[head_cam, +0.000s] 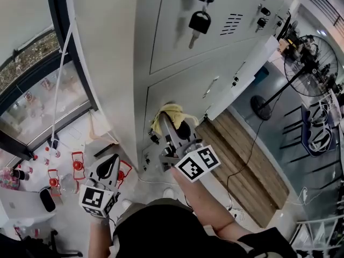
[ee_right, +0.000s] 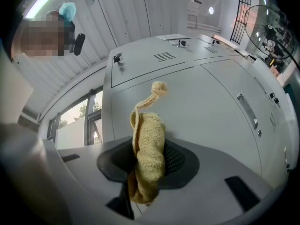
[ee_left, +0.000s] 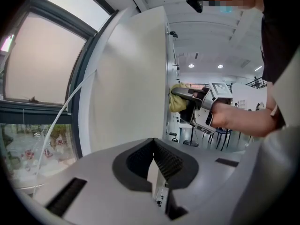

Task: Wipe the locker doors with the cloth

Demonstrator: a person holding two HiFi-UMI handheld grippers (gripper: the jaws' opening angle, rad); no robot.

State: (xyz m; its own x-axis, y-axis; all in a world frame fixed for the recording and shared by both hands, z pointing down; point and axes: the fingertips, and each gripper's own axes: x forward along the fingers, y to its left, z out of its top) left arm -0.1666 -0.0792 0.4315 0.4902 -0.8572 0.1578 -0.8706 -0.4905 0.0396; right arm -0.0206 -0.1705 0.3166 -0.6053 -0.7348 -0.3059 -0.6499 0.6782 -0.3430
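Yellow cloth: clamped in right gripper, against locker door ahead.
Left gripper: jaws together, nothing between.

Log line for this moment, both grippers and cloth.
left gripper: shut, empty | right gripper: shut on cloth | cloth: yellow, at locker door | key: hanging in door above

Grey tongs, black ribbed pads
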